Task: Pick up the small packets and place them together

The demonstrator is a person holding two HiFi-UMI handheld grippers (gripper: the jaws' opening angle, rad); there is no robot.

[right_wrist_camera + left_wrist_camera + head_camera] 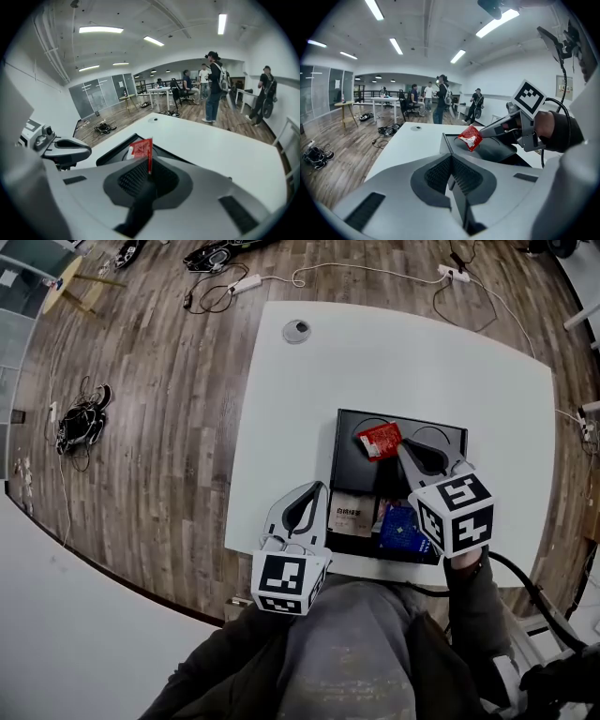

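Observation:
A small red packet (pixel 380 440) hangs above the far part of the black compartment tray (pixel 341 427), with my right gripper (pixel 401 447) shut on its edge. In the right gripper view the red packet (pixel 141 147) stands upright, pinched between the jaws. From the left gripper view the red packet (pixel 470 137) hangs over the tray (pixel 499 151). A beige packet (pixel 352 517) and a blue packet (pixel 401 529) lie in the tray's near compartments. My left gripper (pixel 317 487) hovers at the tray's near left corner, jaws shut on nothing.
The tray sits on a white table (pixel 422 362) with a grey round disc (pixel 297 331) at its far left. Cables and a power strip (pixel 246 283) lie on the wooden floor. Several people stand at the back of the room (pixel 213 84).

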